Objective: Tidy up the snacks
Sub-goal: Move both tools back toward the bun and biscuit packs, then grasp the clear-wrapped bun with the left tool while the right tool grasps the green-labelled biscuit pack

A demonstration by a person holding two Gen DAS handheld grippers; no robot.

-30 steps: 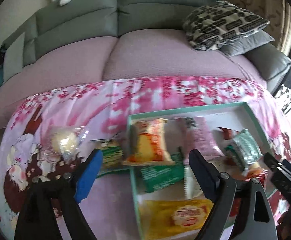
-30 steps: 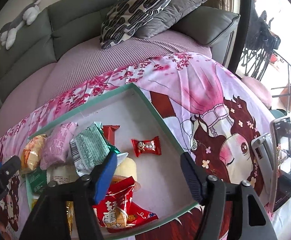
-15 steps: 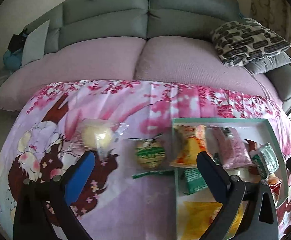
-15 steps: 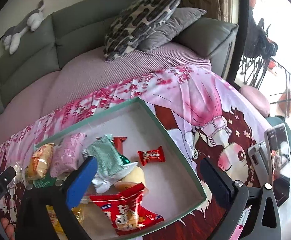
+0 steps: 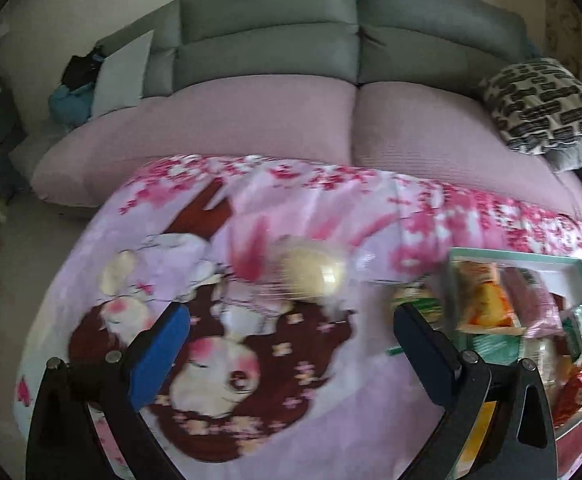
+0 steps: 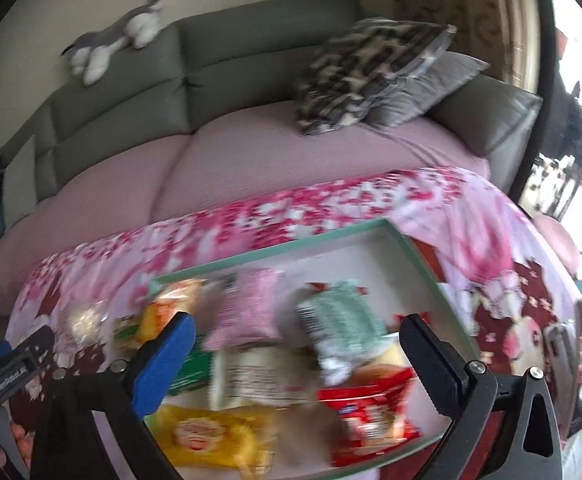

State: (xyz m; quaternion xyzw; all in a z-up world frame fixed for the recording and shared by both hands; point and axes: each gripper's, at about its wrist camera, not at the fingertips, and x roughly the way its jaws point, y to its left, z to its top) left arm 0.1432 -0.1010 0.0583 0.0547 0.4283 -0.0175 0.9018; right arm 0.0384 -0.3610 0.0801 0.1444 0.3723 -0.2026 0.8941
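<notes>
Left claw [image 5: 291, 344] and right claw [image 6: 297, 344] both angle downward, jaws spread wide and empty.

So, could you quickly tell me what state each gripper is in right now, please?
Left gripper: jaws wide open, holding nothing.
Right gripper: jaws wide open, holding nothing.

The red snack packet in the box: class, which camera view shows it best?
The right wrist view. There the red snack packet lies whole, though blurred, near the front of the green-rimmed box. The left wrist view shows only a red sliver at the picture's right edge, partly behind the hand-held gripper's finger.
</notes>
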